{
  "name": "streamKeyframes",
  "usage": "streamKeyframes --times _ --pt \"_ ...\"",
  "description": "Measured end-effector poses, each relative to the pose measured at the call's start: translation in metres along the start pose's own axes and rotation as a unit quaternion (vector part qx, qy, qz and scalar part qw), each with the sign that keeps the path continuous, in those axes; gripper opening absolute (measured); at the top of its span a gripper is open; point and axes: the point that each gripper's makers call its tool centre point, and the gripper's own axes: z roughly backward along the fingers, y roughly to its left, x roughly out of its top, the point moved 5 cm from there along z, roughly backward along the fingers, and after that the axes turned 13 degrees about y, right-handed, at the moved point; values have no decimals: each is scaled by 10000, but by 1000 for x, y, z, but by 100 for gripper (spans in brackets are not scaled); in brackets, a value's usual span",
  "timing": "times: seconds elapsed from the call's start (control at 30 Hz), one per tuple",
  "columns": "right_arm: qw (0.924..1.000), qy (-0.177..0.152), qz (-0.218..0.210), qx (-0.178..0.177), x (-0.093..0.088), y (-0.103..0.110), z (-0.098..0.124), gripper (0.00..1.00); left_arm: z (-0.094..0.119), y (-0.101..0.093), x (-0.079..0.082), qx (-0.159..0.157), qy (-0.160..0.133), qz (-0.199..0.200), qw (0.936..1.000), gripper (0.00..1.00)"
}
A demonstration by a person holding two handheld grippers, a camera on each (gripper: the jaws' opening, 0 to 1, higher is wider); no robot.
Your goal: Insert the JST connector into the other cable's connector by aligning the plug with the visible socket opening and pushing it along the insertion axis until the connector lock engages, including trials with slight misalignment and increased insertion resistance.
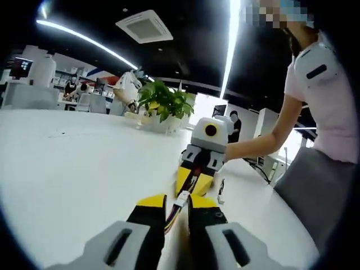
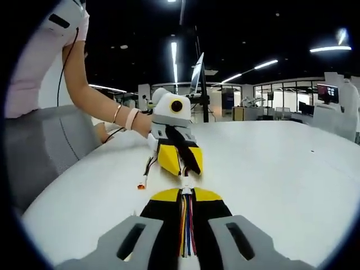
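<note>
In the left gripper view my left gripper (image 1: pixel 177 203) is shut on a bundle of coloured wires (image 1: pixel 173 218) that ends in a white JST connector (image 1: pixel 183 197). Facing it, the right gripper (image 1: pixel 193 181) with yellow jaws holds the other cable, and the two connector ends meet between the jaw tips. In the right gripper view my right gripper (image 2: pixel 186 194) is shut on coloured wires (image 2: pixel 186 228) with a white connector (image 2: pixel 185 181) at the tip. That connector touches the left gripper (image 2: pixel 180 161). I cannot tell whether the lock has engaged.
Both grippers work low over a white table (image 1: pixel 79 169). A loose cable with an orange plug (image 2: pixel 142 184) lies beside them, nearer the person (image 1: pixel 323 101) standing at the table edge. A potted plant (image 1: pixel 164 104) stands at the far side.
</note>
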Motion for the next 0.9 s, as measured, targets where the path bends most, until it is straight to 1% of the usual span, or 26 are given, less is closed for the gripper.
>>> streamKeyframes --times 0.07,0.23,0.33,0.4,0.5,0.7,0.8,0.83,0.87,0.9 --pt "10000 -15 -74 -10 0 -1 0 5 0 0 0 -18 -30 55 10000 10" --pt "9999 -19 -106 -4 0 -1 0 5 3 2 2 -49 -151 200 9997 11" --pt "9998 -31 -169 -39 1 -1 1 9 4 3 3 -43 -221 290 9993 15" --pt "9997 -45 -220 -54 1 -2 1 12 5 5 3 -4 -227 277 9994 18" --pt "9992 -213 -336 -26 5 -1 4 14 6 3 5 -80 -315 311 9990 18" --pt "9983 -366 -450 -17 9 2 8 15 7 1 6 -110 -393 425 9983 19" --pt "9977 -462 -490 -24 11 4 11 15 11 -2 7 -93 -544 481 9973 20" --pt "9976 -481 -495 -63 11 4 12 15 12 -3 8 -79 -603 492 9969 20" --pt "9972 -529 -492 -216 11 2 14 14 13 -3 8 -67 -640 507 9966 20" --pt "9971 -539 -502 -177 11 4 15 13 14 -4 8 -63 -665 510 9965 20"
